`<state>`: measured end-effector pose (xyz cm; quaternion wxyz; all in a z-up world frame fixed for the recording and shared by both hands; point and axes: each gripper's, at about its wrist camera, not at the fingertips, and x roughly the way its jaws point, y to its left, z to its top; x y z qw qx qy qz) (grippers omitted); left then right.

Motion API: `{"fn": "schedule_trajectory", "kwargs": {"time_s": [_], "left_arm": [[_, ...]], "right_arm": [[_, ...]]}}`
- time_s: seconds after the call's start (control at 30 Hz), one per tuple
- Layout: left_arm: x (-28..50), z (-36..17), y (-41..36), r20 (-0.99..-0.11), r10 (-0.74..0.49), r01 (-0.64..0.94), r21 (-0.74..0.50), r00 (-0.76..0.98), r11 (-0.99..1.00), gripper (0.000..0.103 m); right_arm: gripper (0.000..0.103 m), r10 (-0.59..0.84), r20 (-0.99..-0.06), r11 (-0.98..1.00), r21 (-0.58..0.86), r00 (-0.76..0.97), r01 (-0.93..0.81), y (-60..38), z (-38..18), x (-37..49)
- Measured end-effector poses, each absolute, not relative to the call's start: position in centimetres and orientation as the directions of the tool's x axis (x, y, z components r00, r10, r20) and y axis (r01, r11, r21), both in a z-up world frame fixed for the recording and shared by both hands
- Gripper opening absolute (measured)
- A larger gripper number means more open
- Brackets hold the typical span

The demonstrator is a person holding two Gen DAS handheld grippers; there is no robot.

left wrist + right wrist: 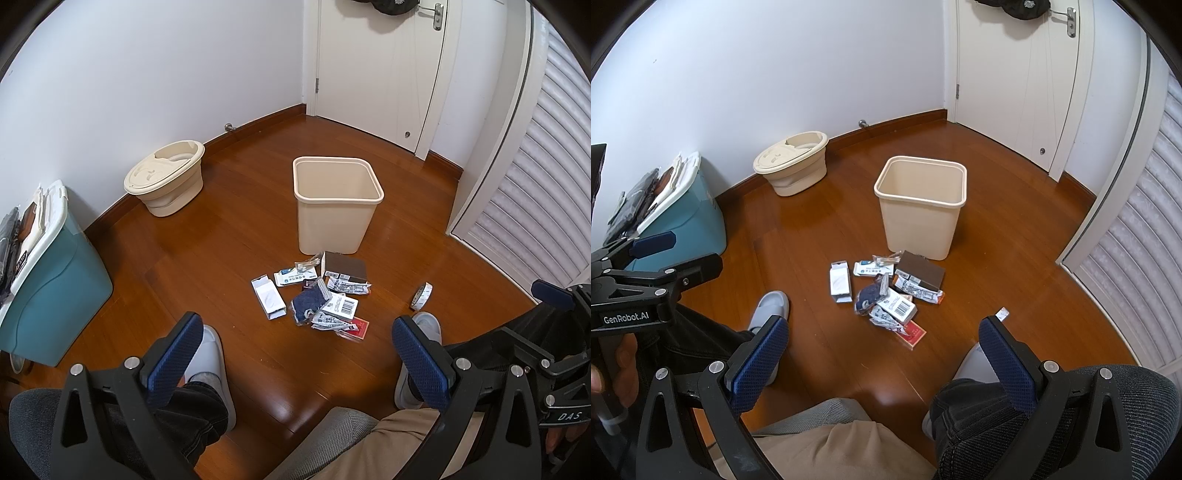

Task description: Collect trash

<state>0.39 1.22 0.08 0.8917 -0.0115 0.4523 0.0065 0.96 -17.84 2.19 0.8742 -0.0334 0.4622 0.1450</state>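
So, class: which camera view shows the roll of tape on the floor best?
The left wrist view: the tape roll lies fully visible, right of the trash pile. In the right wrist view only its white end peeks above a finger.

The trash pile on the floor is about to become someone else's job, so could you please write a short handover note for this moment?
Left hand-held gripper: open, empty, raised above the floor.
Right hand-held gripper: open, empty, also raised.
The trash pile lies on the wooden floor just in front of the beige bin; a tape roll lies apart, to its right.
Done: nothing; the bin looks empty.
Left: everything, piece by piece, into the bin.
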Motion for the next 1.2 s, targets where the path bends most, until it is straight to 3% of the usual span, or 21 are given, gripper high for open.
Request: {"fn": "schedule_trajectory", "kwargs": {"time_s": [0.37, 0.57, 0.77, 0.93, 1.07, 1.2], "left_arm": [[0.7, 0.1, 1.5, -0.810, 0.004, -0.032, -0.018, 0.586, 0.999, 0.103], [3.8, -1.5, 3.6, -0.858, 0.015, -0.099, -0.042, 0.514, 0.994, 0.103], [7.9, -4.8, 6.9, -0.912, -0.060, -0.213, -0.159, 0.405, 0.964, 0.103], [12.7, -9.3, 7.7, -0.947, -0.045, -0.283, -0.140, 0.317, 0.949, 0.103], [16.9, -13.7, 5.4, -0.968, -0.027, -0.238, -0.089, 0.251, 0.967, 0.103], [20.9, -19.2, 1.7, -0.981, -0.002, -0.154, -0.033, 0.196, 0.988, 0.103]], "right_arm": [[0.103, 0.238, -0.823, 0.954, 0.099, 0.515, -0.283, -17.5, 2.0, 0.9], [0.103, 0.296, -0.848, 0.948, 0.207, 0.438, -0.241, -18.5, 2.1, 3.0], [0.103, 0.341, -0.842, 0.940, 0.304, 0.417, -0.154, -22.6, 5.0, 10.0], [0.103, 0.336, -0.861, 0.941, 0.321, 0.383, -0.104, -26.3, 5.1, 17.0], [0.103, 0.311, -0.893, 0.946, 0.322, 0.325, -0.020, -30.5, 1.1, 23.2], [0.103, 0.308, -0.922, 0.911, 0.357, 0.235, 0.207, -36.9, -8.4, 28.3]]}}
